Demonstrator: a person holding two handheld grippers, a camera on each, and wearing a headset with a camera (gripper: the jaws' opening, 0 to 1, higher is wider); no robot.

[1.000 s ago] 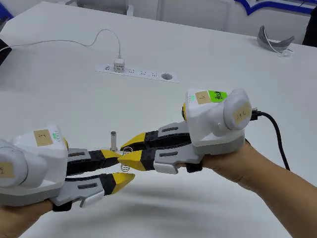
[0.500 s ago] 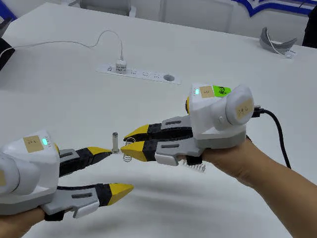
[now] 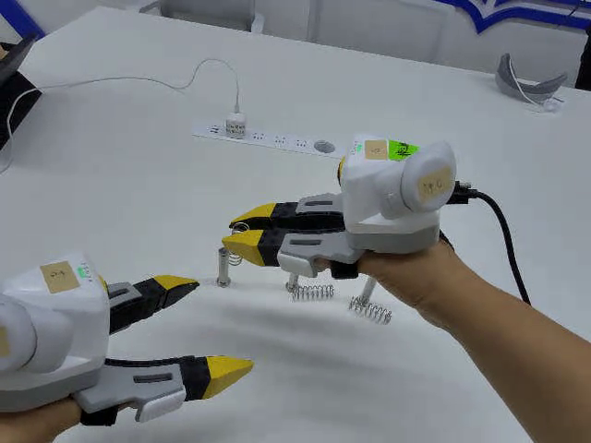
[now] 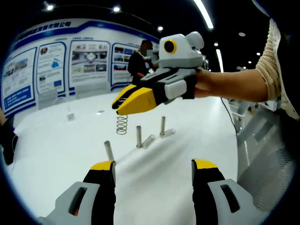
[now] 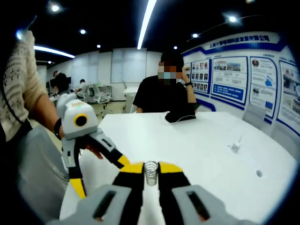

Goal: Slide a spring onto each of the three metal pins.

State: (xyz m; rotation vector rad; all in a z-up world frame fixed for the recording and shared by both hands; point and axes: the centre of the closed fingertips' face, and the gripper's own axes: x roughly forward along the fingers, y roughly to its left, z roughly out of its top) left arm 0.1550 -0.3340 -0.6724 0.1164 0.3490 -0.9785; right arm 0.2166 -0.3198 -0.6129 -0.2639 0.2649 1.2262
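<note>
Head view: right gripper (image 3: 228,230) jaws pinch a spring (image 3: 235,257) just beside a pin (image 3: 223,268); left gripper (image 3: 224,325) jaws wide

Head view looks down on the table (image 3: 111,166) from close up; the two gripper views face each other, both catching the spring (image 4: 122,124).

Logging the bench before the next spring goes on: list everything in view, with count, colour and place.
Table: one, white, under everything.
Pins: three, grey metal, upright in a row on the table.
Springs: three, silvery; two lying by two of the pins, one held.
Power strip: one, white, mid-table, charger plugged in.
Seated person: one, black top, across the table.
Left claw: one, black and yellow, open, empty.
Right claw: one, black and yellow, shut on a spring beside the end pin.
</note>
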